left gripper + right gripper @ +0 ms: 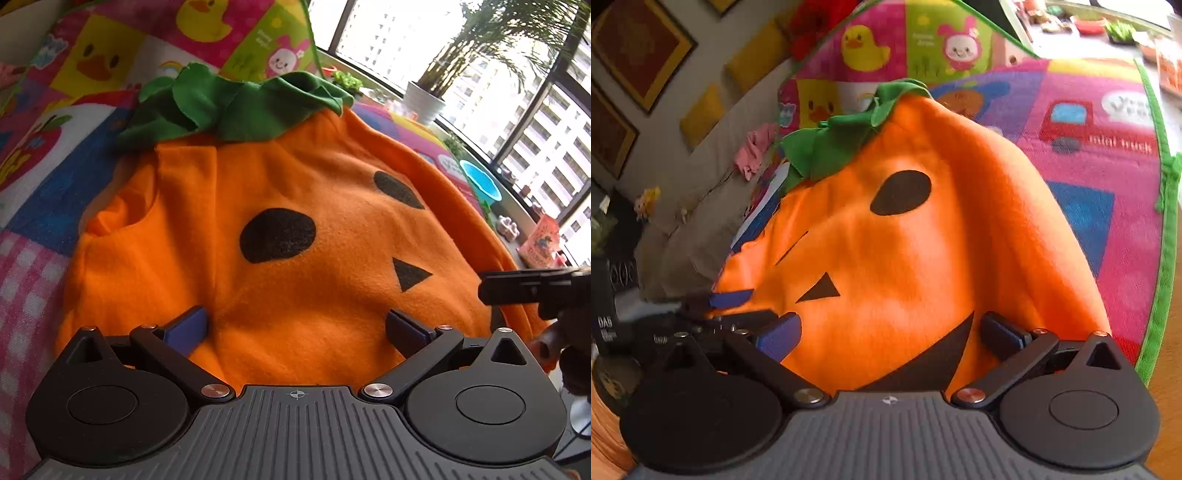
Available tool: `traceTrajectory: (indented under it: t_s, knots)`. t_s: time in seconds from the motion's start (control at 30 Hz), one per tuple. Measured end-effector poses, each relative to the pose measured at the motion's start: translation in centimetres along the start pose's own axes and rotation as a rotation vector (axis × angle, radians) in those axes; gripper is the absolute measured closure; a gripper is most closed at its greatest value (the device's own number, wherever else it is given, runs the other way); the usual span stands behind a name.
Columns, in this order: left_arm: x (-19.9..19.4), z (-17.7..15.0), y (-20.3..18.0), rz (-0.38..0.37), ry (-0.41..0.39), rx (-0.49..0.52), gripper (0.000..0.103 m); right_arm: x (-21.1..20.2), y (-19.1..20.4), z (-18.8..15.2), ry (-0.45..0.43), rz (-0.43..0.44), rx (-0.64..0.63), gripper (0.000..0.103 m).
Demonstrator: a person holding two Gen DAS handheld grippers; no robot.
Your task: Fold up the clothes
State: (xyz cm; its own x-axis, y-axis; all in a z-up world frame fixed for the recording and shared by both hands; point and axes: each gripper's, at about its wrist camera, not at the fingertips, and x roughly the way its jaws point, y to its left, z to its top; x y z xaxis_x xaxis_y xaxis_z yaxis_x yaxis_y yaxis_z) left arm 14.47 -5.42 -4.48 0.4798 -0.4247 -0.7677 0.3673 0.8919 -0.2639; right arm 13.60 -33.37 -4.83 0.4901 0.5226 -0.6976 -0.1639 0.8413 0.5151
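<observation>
Both the left tool (295,332) and right tool (888,334) gape wide at the near hem of the pumpkin costume (280,229); clamp each corner fully before lifting toward the green collar (236,107)

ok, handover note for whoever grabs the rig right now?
Left gripper: open, fingers astride the pumpkin costume's near hem, nothing gripped.
Right gripper: open, also at the near hem, over the black mouth patch.
Costume lies face up on the play mat, green collar at the far end.
Done: no fold visible.
Left: every fold.
</observation>
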Motion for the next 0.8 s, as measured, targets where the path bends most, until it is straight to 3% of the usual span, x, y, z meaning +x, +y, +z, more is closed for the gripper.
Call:
traceTrajectory:
  t_s: [0.17, 0.27, 0.37, 0.43, 0.57, 0.67, 0.73, 0.8]
  knots:
    - [0.2, 1.0, -0.4, -0.012, 0.078, 0.068, 0.000, 0.8, 1.5, 2.5, 0.186, -0.060, -0.103, 0.000]
    - [-0.9, 3.7, 1.1, -0.090, 0.055, 0.007, 0.000, -0.1, 3.8, 6.2, 0.103, -0.055, -0.255, 0.000]
    - [-2.1, 7.6, 3.4, -0.080, -0.104, -0.046, 0.000, -0.2, 6.3, 10.3, -0.075, -0.079, -0.447, 0.000]
    - [-1.8, 10.0, 5.4, -0.062, -0.204, -0.092, 0.000, 1.6, 6.9, 12.7, -0.129, -0.072, -0.509, 0.000]
    - [0.5, 13.9, 9.2, -0.114, -0.305, -0.234, 0.000, 6.9, 7.7, 14.9, -0.168, -0.015, -0.670, 0.000]
    - [2.3, 15.9, 10.7, -0.146, -0.323, -0.310, 0.000, 11.2, 7.8, 16.0, -0.129, 0.022, -0.702, 0.000]
    - [3.0, 16.8, 11.4, -0.168, -0.309, -0.345, 0.000, 13.2, 7.7, 16.6, 0.022, 0.139, -0.624, 0.000]
    - [3.0, 16.7, 11.6, -0.190, -0.307, -0.323, 0.000, 12.6, 8.5, 15.3, 0.167, 0.367, -0.627, 0.000]
